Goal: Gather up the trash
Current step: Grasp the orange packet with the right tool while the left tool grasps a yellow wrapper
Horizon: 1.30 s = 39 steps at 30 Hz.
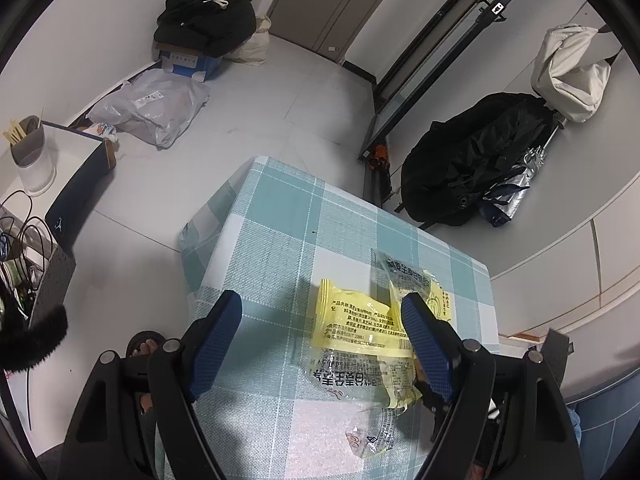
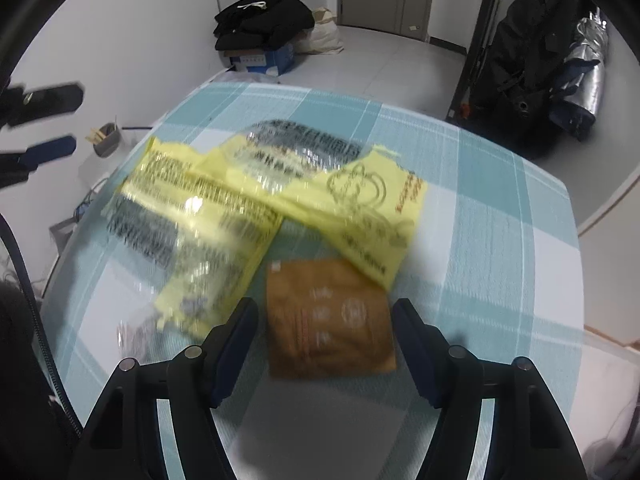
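Note:
A torn yellow and clear food wrapper (image 1: 360,320) (image 2: 200,208) lies crumpled on the teal checked tablecloth (image 1: 280,220) (image 2: 500,220). A small brown packet (image 2: 328,316) lies just in front of it. My right gripper (image 2: 326,332) hangs over the brown packet, its jaws open on either side with a narrow gap to the packet. My left gripper (image 1: 320,320) is open above the table's near corner, its right finger (image 1: 428,344) over the yellow wrapper. A small clear scrap (image 1: 372,436) lies beside the wrapper. The left gripper (image 2: 56,124) also shows at the left edge of the right wrist view.
On the floor are a black bag on a blue box (image 1: 204,20), a grey plastic bag (image 1: 152,108) and a black backpack (image 1: 472,160) below a white bag (image 1: 568,72). A cup of chopsticks (image 1: 32,152) stands at left. A person's sandalled foot (image 1: 146,346) is beside the table.

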Motion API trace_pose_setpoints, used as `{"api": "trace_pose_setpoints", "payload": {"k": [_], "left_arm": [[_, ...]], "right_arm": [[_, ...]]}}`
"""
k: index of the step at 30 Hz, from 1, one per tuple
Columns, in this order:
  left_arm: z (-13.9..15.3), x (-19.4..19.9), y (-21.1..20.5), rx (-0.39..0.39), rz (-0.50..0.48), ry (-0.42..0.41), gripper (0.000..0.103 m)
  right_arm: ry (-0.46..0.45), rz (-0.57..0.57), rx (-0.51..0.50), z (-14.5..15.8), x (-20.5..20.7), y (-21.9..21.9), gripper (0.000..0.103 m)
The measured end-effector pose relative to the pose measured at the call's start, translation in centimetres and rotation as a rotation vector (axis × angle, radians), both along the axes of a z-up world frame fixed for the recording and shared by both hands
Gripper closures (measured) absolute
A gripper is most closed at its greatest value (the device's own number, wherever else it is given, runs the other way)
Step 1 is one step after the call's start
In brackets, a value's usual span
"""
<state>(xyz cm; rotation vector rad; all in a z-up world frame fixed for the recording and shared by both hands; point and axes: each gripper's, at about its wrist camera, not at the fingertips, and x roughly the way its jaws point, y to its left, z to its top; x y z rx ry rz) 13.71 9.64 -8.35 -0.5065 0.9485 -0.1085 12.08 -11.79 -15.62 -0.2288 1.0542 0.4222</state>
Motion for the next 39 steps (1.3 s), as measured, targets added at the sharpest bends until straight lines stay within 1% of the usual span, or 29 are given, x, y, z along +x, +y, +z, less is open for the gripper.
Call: {"api": "trace_pose_setpoints", "payload": {"k": [4,6,8,9,10,13,15,19,23,26,27,29,34,39], "left_arm": [[-0.1,0.0,-0.1,0.010,0.004,0.004,0.024],[-0.2,0.0,-0.2,0.017,0.004,0.008,0.024],[-0.3,0.1,-0.2,0.020,0.005,0.011,0.024],[-0.4,0.1,-0.2,0.023,0.006,0.013,0.024],[-0.4,0.1,-0.1,0.026,0.009,0.015,0.024],[-0.6,0.2,0.0,0.034,0.015,0.022,0.024],[-0.7,0.3,0.0,0.033,0.017,0.027,0.024],[-1.0,0.4,0.0,0.033,0.020,0.040,0.024],[-1.3,0.4,0.0,0.032,0.016,0.047,0.024],[-1.7,0.4,0.2,0.006,0.004,0.056,0.024],[-1.8,0.4,0.2,0.001,-0.001,0.058,0.024],[-2.2,0.4,0.1,-0.018,-0.020,0.063,0.024],[-3.6,1.0,-1.3,-0.058,-0.087,0.108,0.024],[-4.2,1.3,-3.2,-0.022,-0.136,0.127,0.024]], "right_arm": [[-0.008,0.001,-0.006,0.0,-0.3,-0.1,0.034],[-0.013,0.000,-0.005,0.0,-0.1,0.0,0.040],[-0.014,-0.003,-0.001,0.0,0.1,0.1,0.042],[-0.018,-0.004,-0.001,0.1,0.1,0.1,0.049],[-0.022,-0.001,0.000,0.1,0.1,0.1,0.053],[-0.016,0.006,0.006,0.2,-0.3,-0.1,0.055],[-0.016,0.010,0.007,0.2,-0.7,-0.2,0.059],[0.000,-0.008,0.039,0.3,-1.7,-1.3,0.060],[-0.001,-0.020,0.060,0.7,-2.5,-2.1,0.066],[0.003,-0.039,0.093,1.1,-2.8,-2.9,0.073],[0.001,-0.047,0.100,1.3,-2.9,-3.1,0.085],[-0.004,-0.060,0.124,1.6,-3.0,-3.5,0.085],[-0.018,-0.084,0.175,2.2,-3.7,-4.8,0.090],[-0.037,-0.110,0.225,2.6,-4.0,-6.3,0.096]]}}
